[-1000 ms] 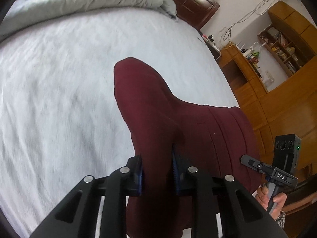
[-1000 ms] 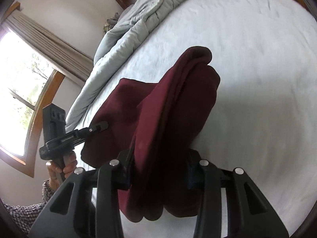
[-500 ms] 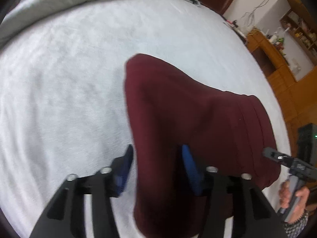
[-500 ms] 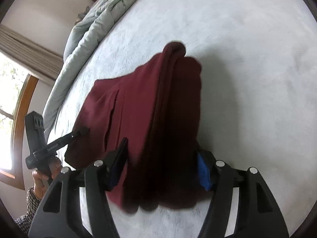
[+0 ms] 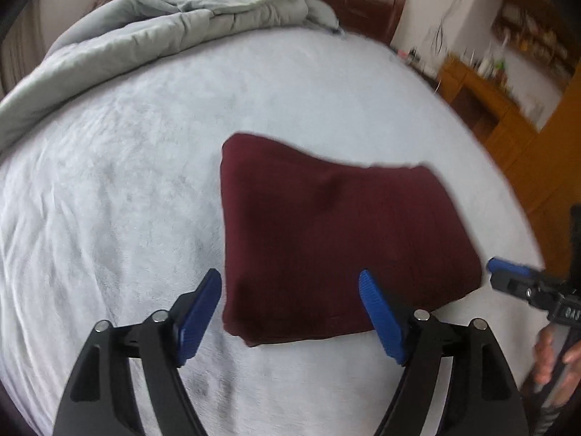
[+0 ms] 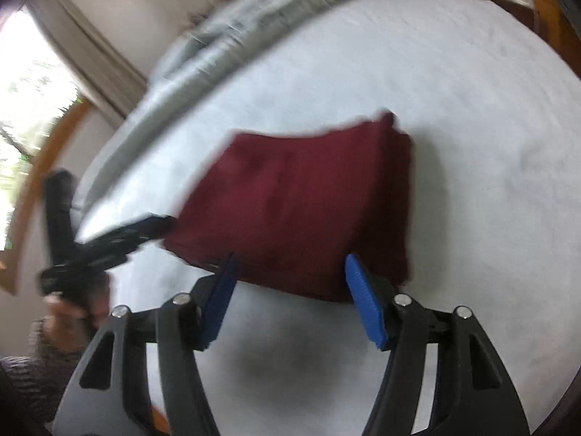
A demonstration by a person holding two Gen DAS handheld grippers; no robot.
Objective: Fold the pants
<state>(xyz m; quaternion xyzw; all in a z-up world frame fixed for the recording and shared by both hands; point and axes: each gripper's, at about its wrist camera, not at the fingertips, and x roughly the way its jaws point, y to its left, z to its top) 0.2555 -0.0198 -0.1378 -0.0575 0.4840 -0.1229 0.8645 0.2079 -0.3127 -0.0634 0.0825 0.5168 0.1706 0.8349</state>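
Pants point(image 5: 337, 239), maroon, seemingly soft-knit, lie folded, roughly rectangular.

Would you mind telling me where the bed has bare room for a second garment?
Bare white bedspread lies left of the folded maroon pants, up to the bunched grey duvet. In the right wrist view, more lies right of the pants. The near edge is crowded by both open grippers.
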